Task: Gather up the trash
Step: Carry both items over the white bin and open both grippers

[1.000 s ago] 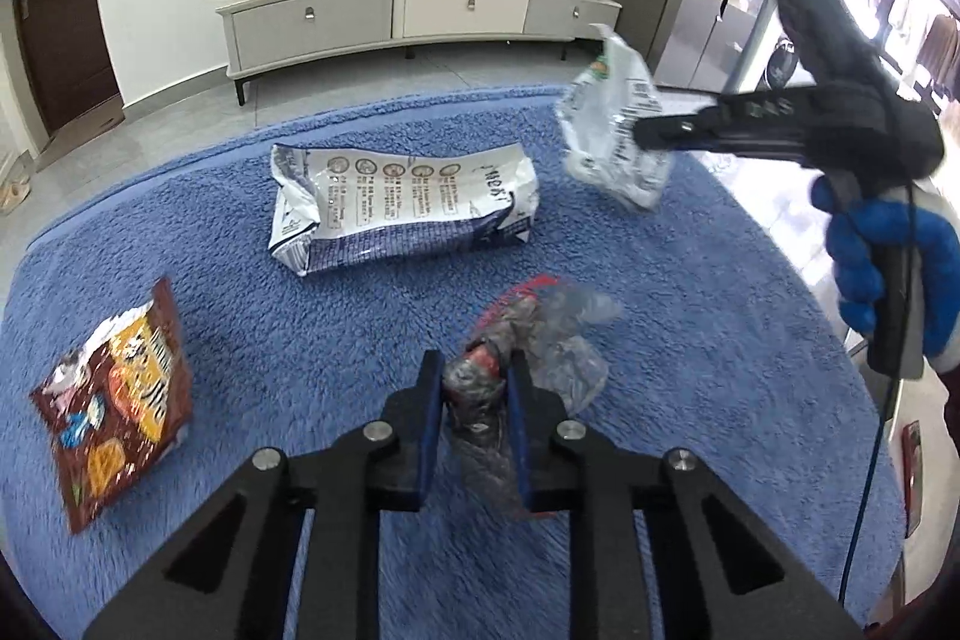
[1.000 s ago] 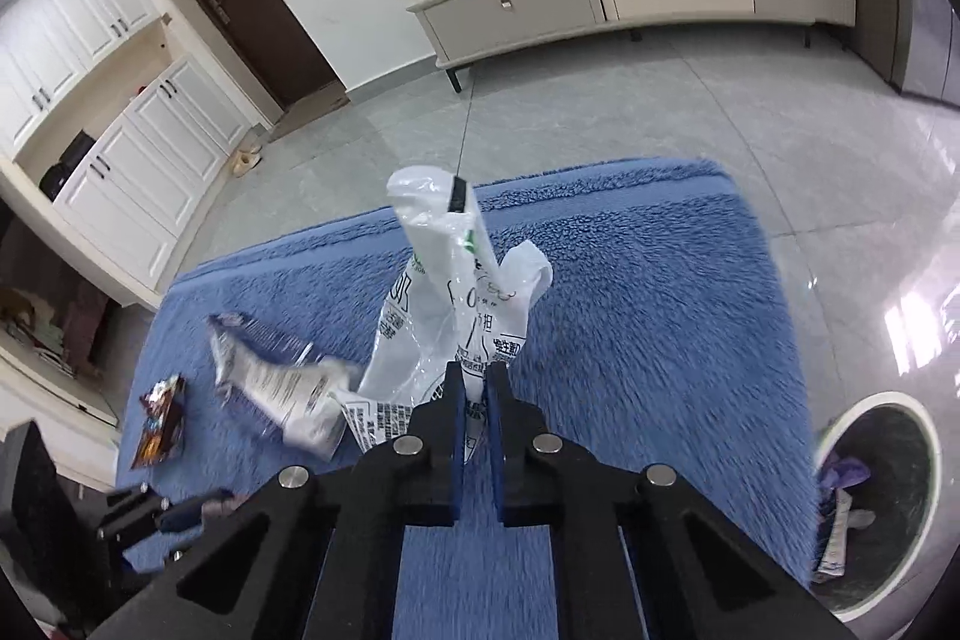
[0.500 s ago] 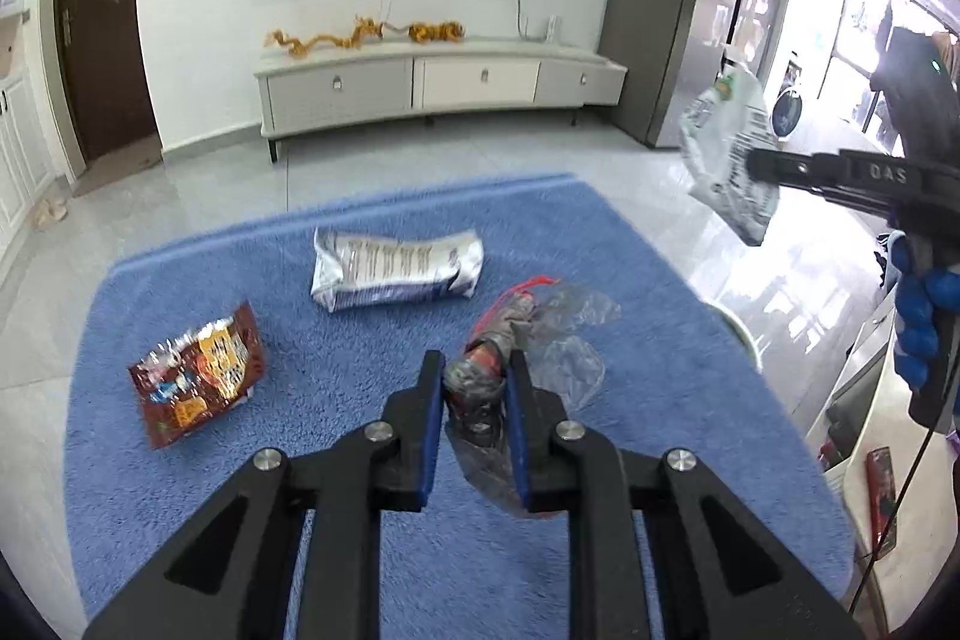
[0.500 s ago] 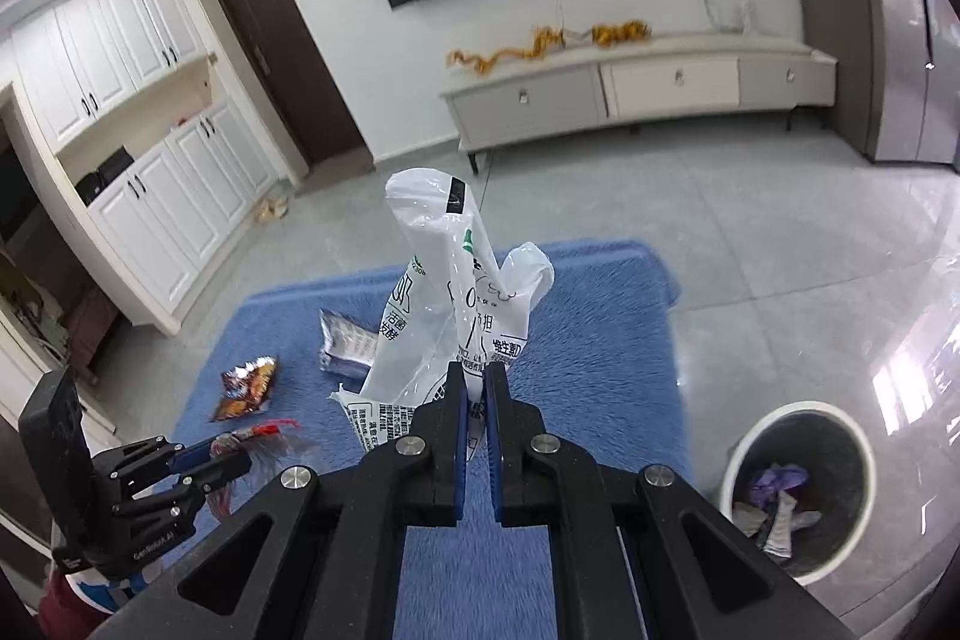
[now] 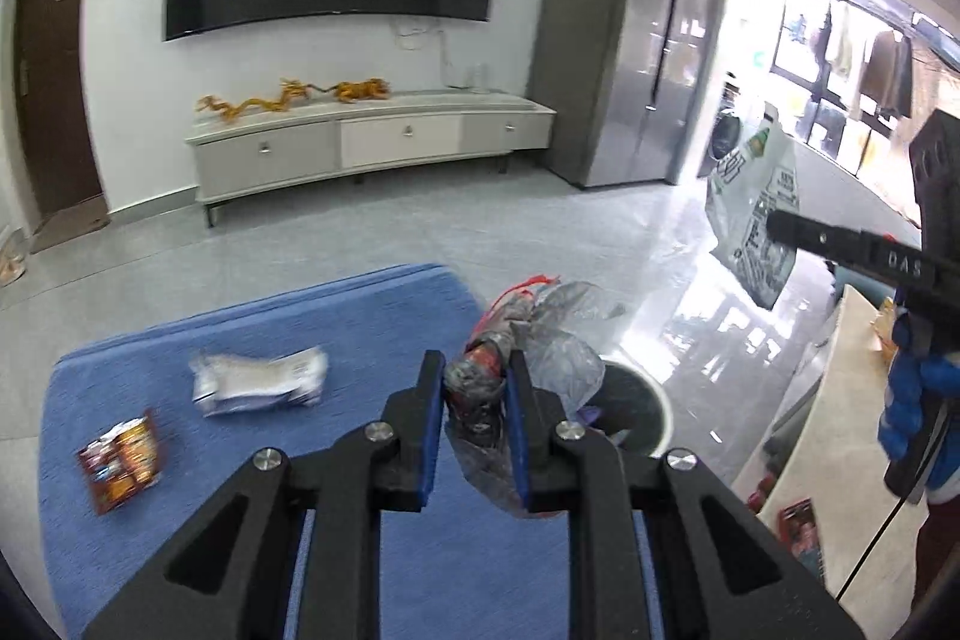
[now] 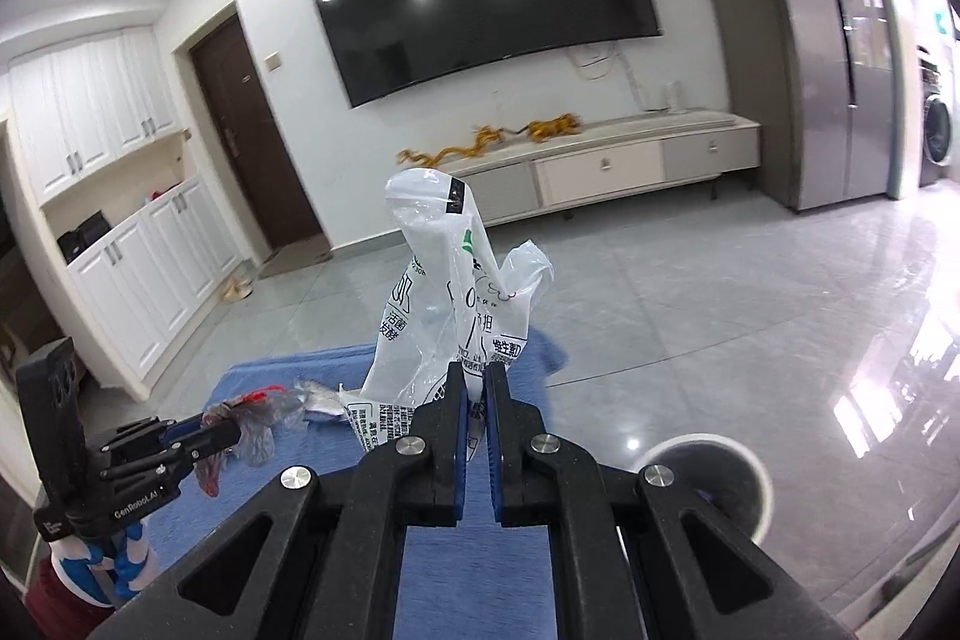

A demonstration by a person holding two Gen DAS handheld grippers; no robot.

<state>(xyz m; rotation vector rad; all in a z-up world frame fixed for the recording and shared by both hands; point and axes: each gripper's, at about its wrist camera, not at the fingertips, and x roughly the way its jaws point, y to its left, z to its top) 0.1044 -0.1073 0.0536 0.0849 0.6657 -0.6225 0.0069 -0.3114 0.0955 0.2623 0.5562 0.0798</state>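
Mid-task: left gripper (image 5: pixel 474 394) clamps a crumpled clear wrapper (image 5: pixel 528 340), right gripper (image 6: pixel 474 388) pinches a white plastic bag (image 6: pixel 444 304), both lifted near the trash bin (image 5: pixel 651 400); silver pouch (image 5: pixel 261 381) and snack packet (image 5: pixel 120 460) remain on the blue rug (image 5: pixel 240 328).

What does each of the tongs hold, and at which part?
Left tongs: crumpled clear wrapper, pinched at its dark bunched end. Right tongs: white plastic bag, pinched at its lower edge.
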